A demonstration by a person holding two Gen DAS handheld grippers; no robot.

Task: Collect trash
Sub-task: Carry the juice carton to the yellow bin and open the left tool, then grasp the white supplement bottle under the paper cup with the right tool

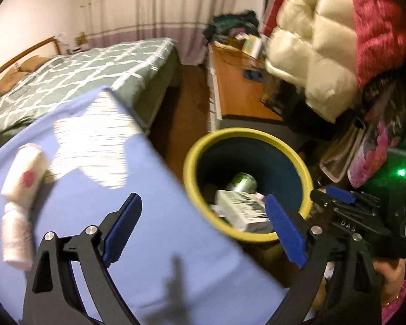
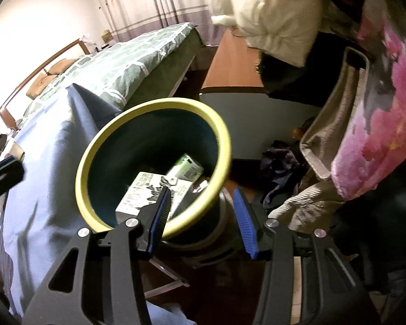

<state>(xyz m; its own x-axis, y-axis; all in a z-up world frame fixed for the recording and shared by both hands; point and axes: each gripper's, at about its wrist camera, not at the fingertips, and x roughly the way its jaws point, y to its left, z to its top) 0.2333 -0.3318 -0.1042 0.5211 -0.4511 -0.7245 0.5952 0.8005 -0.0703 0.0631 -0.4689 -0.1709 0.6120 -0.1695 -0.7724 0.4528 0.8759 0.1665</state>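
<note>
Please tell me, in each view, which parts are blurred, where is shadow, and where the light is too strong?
Left wrist view: the white tissue packs and the cream puffy jacket are motion-smeared; a dark shadow lies on the blue cloth. Right wrist view: the white wall is overexposed, and the inside of the yellow-rimmed dark bin stays dim, though the white box reads.

My blue pads [image 1: 282, 230] are flanking a yellow-rimmed, dark-teal bin [image 1: 246, 132]; beside the bin, a lavender cloth [image 1: 149, 216] is showing a white star.

Yellow-rimmed bin [image 2: 224, 146] upright, holding white carton [image 2: 149, 189], can [image 1: 242, 182].
</note>
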